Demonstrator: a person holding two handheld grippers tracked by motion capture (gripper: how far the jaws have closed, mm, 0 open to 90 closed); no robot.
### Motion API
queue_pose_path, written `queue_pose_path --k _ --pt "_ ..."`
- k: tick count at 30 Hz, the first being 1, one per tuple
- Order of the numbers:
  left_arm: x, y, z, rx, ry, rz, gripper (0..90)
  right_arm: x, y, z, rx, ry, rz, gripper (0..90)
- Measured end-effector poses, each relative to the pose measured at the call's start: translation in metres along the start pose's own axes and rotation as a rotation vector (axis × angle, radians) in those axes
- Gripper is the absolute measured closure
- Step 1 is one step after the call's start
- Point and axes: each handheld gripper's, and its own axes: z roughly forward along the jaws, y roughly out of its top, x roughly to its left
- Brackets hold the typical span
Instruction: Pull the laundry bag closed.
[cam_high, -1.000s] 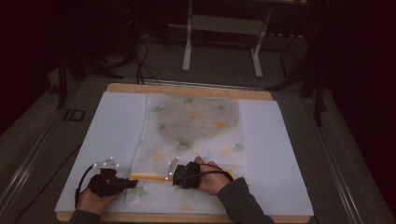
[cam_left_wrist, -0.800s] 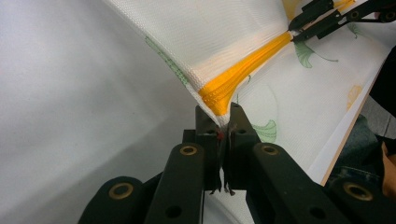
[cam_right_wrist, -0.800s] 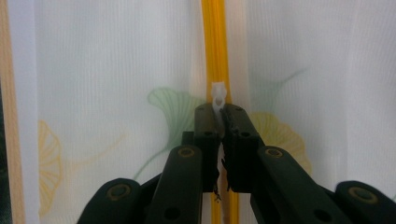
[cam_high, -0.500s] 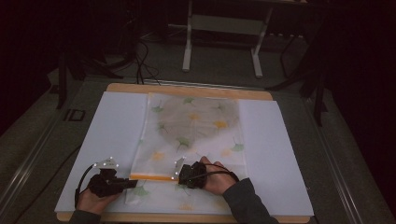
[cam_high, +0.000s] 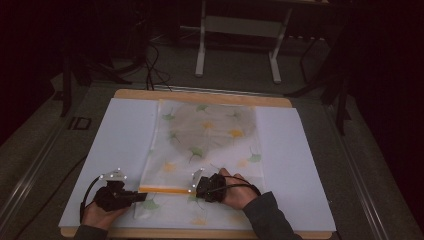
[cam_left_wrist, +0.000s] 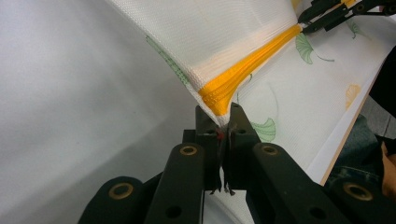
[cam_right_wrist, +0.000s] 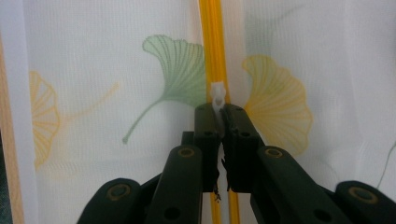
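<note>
Zipper end (cam_left_wrist: 219, 95) pinched in left hand-held gripper (cam_left_wrist: 223, 122); right hand-held gripper (cam_right_wrist: 219, 112) clamps slider (cam_right_wrist: 217, 93).

Mesh cloth bag (cam_high: 207, 145), matt; orange zipper (cam_right_wrist: 215, 56), seemingly woven tape.

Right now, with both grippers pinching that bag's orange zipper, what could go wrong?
1. The right gripper is shut on the small white zipper pull. It holds only a sliver, so the pull might slip out if tugged.
2. The left gripper pinches just the tip of the orange zipper. A hard pull could tear it free, and the mesh bag may slide.
3. The mesh looks thin and already bunches near the left jaws; it could snag in the zipper.
</note>
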Motion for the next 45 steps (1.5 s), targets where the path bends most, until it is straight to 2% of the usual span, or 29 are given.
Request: queue_pose_path --k 17,45 --pt "0.000 0.000 -0.001 0.001 0.001 -0.003 87.1 -0.001 -0.015 -0.005 0.025 -0.018 0.013 85.1" --pt "0.001 0.000 -0.001 0.001 0.003 -0.003 87.1 -0.001 -0.037 -0.013 0.036 -0.036 0.045 85.1"
